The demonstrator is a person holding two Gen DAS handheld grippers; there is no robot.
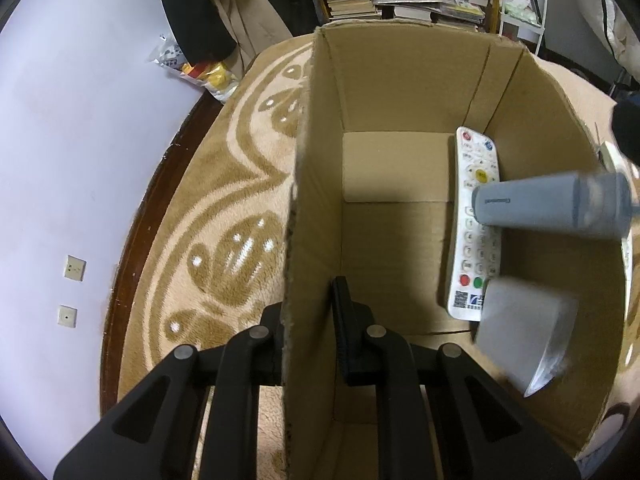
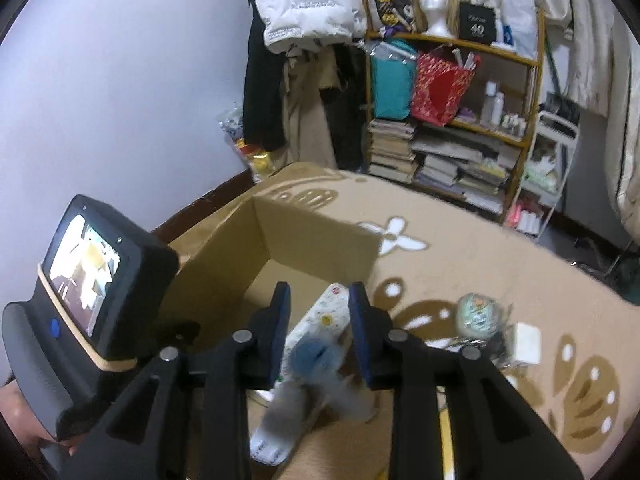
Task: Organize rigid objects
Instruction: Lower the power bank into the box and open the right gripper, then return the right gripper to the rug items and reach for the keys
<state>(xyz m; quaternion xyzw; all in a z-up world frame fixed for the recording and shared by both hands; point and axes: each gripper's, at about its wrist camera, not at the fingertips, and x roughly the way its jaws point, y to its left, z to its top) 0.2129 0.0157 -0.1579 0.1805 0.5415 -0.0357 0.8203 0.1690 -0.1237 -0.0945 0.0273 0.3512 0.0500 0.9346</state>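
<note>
An open cardboard box (image 1: 400, 92) stands on a patterned beige carpet (image 1: 224, 200). My left gripper (image 1: 310, 320) is shut on the box's left wall, one finger inside and one outside. In the box lies a white remote (image 1: 476, 240). A grey tube (image 1: 540, 208) hangs blurred in the air above the remote, and a blurred grey block (image 1: 524, 332) is below it. In the right wrist view my right gripper (image 2: 319, 294) stands open over the box (image 2: 224, 256). The tube's blue cap (image 2: 316, 356) shows below its fingers, touching neither, with the remote (image 2: 328, 316) underneath.
On the carpet right of the box lie a round pale-green item (image 2: 476, 314) and a white block (image 2: 526, 344). The left gripper's screen unit (image 2: 92, 284) is at the box's left. A crowded bookshelf (image 2: 440, 140) and hanging clothes stand at the back wall.
</note>
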